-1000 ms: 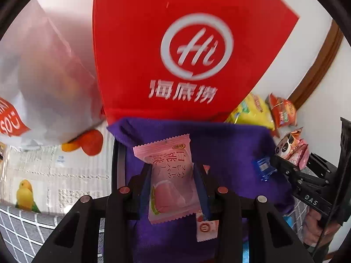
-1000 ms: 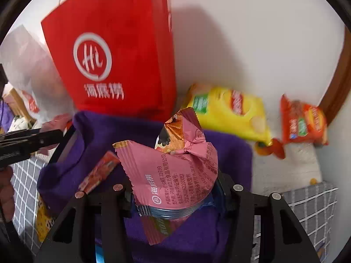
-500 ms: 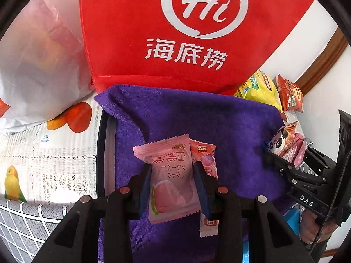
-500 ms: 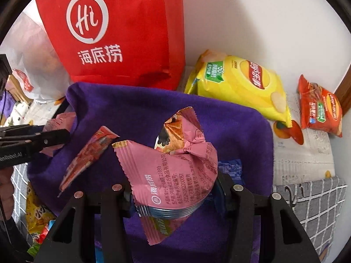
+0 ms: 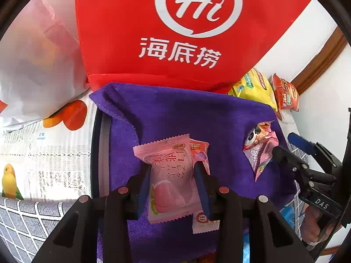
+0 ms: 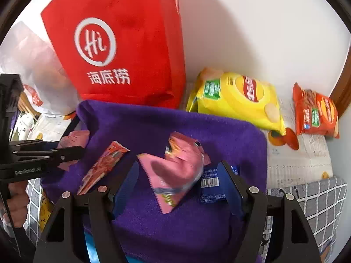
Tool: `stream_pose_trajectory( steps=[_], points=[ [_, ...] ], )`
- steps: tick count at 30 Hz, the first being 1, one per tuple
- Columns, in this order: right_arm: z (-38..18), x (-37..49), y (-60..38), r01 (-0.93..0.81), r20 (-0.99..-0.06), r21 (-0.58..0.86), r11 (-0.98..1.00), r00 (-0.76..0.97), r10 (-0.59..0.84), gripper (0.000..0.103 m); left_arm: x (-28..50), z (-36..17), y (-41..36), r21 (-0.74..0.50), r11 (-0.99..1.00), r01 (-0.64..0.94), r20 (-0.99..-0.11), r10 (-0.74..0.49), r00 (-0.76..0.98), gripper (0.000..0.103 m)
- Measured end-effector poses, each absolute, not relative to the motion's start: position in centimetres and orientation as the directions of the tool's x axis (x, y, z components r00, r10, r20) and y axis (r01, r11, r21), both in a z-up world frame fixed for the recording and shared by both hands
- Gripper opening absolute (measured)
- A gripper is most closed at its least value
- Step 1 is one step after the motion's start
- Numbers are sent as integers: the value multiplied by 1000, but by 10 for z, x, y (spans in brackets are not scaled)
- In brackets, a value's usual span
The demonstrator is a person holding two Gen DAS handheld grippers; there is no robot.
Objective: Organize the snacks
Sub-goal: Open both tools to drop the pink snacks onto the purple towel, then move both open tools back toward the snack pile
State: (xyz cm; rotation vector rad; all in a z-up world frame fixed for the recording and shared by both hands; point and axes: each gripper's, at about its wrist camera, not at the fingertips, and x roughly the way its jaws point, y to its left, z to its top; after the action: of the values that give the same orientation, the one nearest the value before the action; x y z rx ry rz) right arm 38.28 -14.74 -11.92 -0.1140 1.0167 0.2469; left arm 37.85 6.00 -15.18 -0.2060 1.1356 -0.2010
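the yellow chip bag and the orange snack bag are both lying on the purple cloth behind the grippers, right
Not quite. The yellow chip bag and the orange snack bag lie beyond the purple cloth, on the printed table cover by the wall, as the right wrist view shows.

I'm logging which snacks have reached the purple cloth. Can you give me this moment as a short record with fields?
surface: purple cloth
left gripper: jaws opening, peach candy packet between them
right gripper: jaws opening, crumpled pink packet loose between them
also on cloth: orange-red stick packet; blue packet
behind cloth: red bag
off cloth: yellow chip bag; orange chip bag
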Motion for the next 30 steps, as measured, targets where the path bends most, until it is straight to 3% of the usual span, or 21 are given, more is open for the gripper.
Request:
stream_pose_trajectory(
  steps=[1, 5, 18, 30],
  points=[
    [-115, 381, -147, -254, -845, 11, 967, 515, 145, 73, 378, -149, 59, -260, 964, 58, -871, -260, 416, 52],
    [-99, 373, -143, -254, -825, 13, 967, 544, 154, 74, 372, -134, 56, -238, 969, 74, -854, -245, 458, 61],
    [-49, 304, -138, -215, -760, -14, 977, 637, 129, 74, 340, -77, 51, -291, 946, 142, -776, -320, 544, 62],
    [-29, 211, -148, -91, -768, -138, 986, 639, -48, 83, 271, -30, 30, -260, 939, 226, -731, -344, 590, 62]
  ],
)
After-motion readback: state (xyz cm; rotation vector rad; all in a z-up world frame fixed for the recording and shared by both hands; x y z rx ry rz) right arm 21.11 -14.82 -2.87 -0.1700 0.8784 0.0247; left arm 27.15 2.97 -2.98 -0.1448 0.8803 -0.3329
